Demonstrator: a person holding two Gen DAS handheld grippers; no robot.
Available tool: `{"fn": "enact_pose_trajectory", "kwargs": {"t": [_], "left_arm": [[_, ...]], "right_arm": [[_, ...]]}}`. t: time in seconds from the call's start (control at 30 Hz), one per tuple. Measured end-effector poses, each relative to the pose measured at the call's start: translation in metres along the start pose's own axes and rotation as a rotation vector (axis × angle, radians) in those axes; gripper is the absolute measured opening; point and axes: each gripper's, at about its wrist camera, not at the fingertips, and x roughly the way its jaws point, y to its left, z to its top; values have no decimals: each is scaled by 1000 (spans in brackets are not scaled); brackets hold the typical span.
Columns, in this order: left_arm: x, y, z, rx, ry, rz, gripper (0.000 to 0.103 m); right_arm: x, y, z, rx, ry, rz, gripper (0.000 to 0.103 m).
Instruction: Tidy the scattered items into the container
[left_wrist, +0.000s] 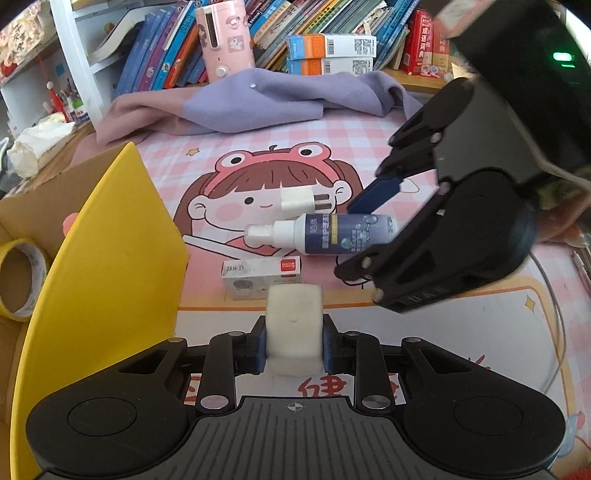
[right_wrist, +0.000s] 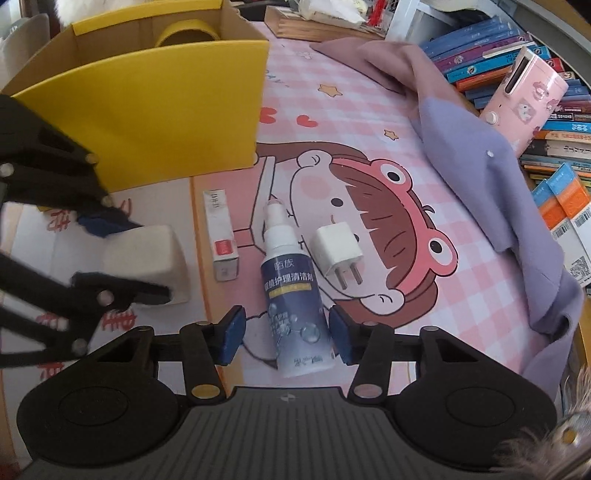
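Note:
My left gripper (left_wrist: 293, 349) is shut on a white block (left_wrist: 294, 314) low over the cartoon desk mat; the block also shows in the right wrist view (right_wrist: 155, 254). My right gripper (right_wrist: 288, 338) is open and straddles the base of a lying spray bottle (right_wrist: 291, 295), with a gap at its left pad. A white charger plug (right_wrist: 338, 251) lies just right of the bottle, and a small white box with a red label (right_wrist: 221, 236) lies to its left. The yellow-flapped cardboard box (right_wrist: 147, 110) stands at the left, and a yellow tape roll (left_wrist: 18, 277) lies inside it.
A pink and purple cloth (left_wrist: 258, 103) lies bunched along the back of the mat. Behind it are a pink appliance (left_wrist: 225, 40), stacked orange and blue cartons (left_wrist: 332, 55) and rows of books. A thin grey cable (left_wrist: 557, 317) curves along the mat's right side.

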Motion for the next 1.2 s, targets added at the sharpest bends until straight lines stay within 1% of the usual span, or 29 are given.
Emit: {"fn": "enact_pose_trajectory", "kwargs": {"t": [0.1,0.27,0.33,0.43,0.63,0.9,1.2], "left_arm": [[-4,2,-1,-4,-5,3,26],[-7,5,-3,-22,-4,-2,25],[-9,5,-4,-19,-7,-7,25],[-16,4,-5,-10,-22,-10,25],[-32,4,-8,-7,-43,-26,25],[-67,2,-14,8,-90,-82,24],[-107,7,-30,43,-168,-161,24]], "right_arm": [[7,-4,5,22,3,8,39],[10,-14,7,103,0,50,34],[8,-12,5,126,1,48,32],[2,-5,0,155,-8,29,31],[-28,2,-11,284,-78,3,31],[-80,24,-27,448,-144,-49,31],[-129,72,-56,625,-201,-141,31]]}}
